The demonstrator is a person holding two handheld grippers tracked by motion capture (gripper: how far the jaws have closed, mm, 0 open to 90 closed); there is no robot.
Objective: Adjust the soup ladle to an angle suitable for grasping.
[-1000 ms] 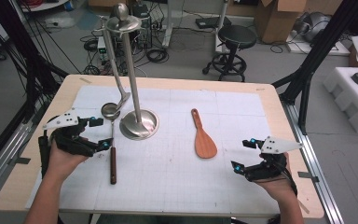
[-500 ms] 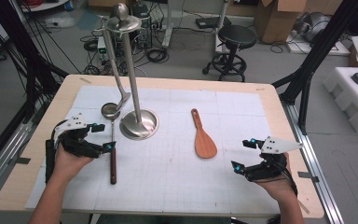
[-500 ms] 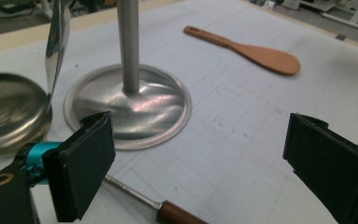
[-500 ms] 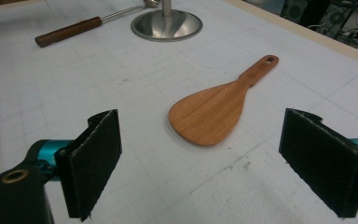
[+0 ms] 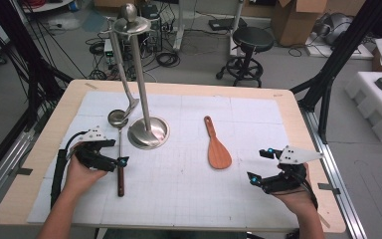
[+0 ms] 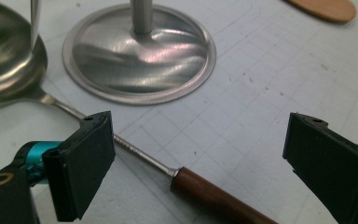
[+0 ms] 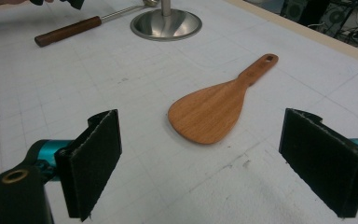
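Left gripper (image 5: 110,153) has closed in on the ladle (image 5: 120,149) and now straddles its thin shaft, jaws wide open.

Compared with a second ago, the left gripper has slid toward the ladle, which lies flat on the desk (image 5: 189,199); in the left gripper view the shaft (image 6: 135,151) runs between the parted jaws, nearer one pad, with the brown handle (image 6: 214,198) just beyond, so a squeeze looks like the likely next step. Ahead sits the stand base (image 6: 140,51), close enough to crowd a forward move. The right gripper (image 5: 268,167) rests open near the desk's edge, the wooden spatula (image 7: 219,105) lying untouched before it, with bare mat all round.
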